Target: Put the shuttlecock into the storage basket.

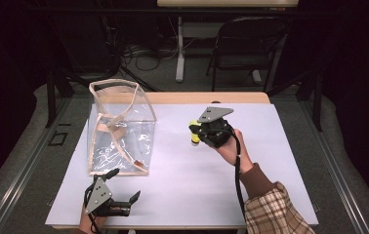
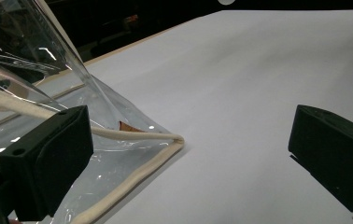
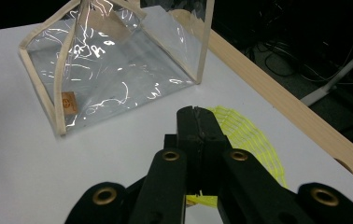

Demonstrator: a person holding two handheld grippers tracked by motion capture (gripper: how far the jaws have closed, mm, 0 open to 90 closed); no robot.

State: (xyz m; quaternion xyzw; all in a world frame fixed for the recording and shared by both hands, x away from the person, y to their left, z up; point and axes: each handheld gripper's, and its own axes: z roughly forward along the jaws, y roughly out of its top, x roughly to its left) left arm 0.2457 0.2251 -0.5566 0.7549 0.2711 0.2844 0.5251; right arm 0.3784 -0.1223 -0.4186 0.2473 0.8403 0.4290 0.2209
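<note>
While the right gripper [image 3: 197, 122] stays out of the bag, its jaws are clamped together on a yellow mesh piece [image 3: 251, 137].

Held just over the white table [image 1: 270, 146] near the far wooden edge, the mesh hangs loosely past the jaw tips, so it could snag or slip free if it drags on the way over. Near the table's front edge, the left gripper [image 2: 184, 154] rests with jaws spread wide beside the bag's front corner, holding nothing, so the clear plastic bag [image 1: 119, 129] could shift or fold. It stands open-topped, cream-trimmed, apparently empty.
</note>
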